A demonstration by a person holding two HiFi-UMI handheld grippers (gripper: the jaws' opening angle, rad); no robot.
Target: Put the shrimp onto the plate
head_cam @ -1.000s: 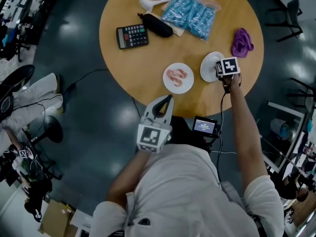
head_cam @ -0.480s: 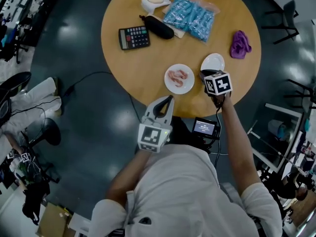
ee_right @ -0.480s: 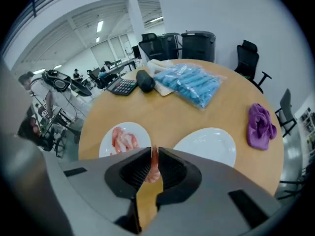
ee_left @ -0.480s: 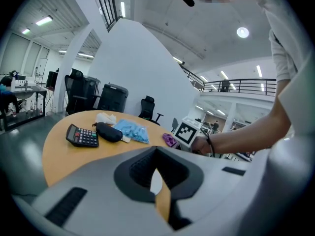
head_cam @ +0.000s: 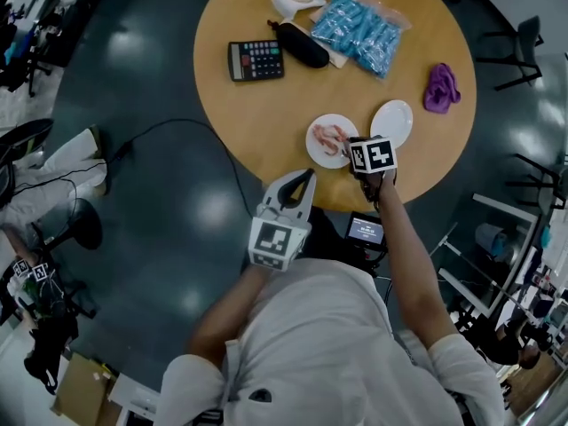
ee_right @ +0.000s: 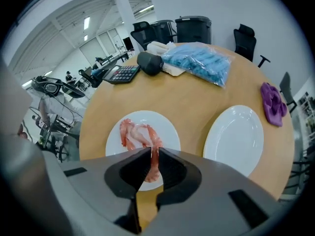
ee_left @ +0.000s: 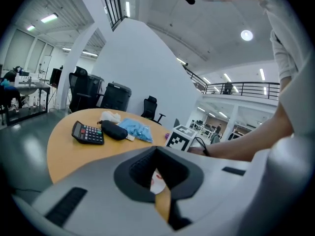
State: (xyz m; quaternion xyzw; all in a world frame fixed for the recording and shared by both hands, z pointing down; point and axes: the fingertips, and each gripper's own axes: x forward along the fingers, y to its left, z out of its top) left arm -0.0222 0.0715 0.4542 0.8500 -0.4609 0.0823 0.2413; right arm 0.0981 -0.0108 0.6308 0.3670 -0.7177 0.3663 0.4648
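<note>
Plates: we count two, the shrimp plate and a second plate, side by side.
Shrimp: one shrimp pinched over the shrimp plate; seemingly two more on it.
Right gripper: jaws narrowly apart, clamping that shrimp.
Left gripper: jaws together, empty.

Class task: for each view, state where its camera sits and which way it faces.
Head view: on the person's head, facing steeply down onto the round table; both arms, left tool and right tool show.
Left gripper view: on the left tool, facing along its shut jaws across the table; the right forearm shows.
Right gripper view: on the right tool, facing down at the plate; its jaws grip a shrimp.
All share the calculator.
</note>
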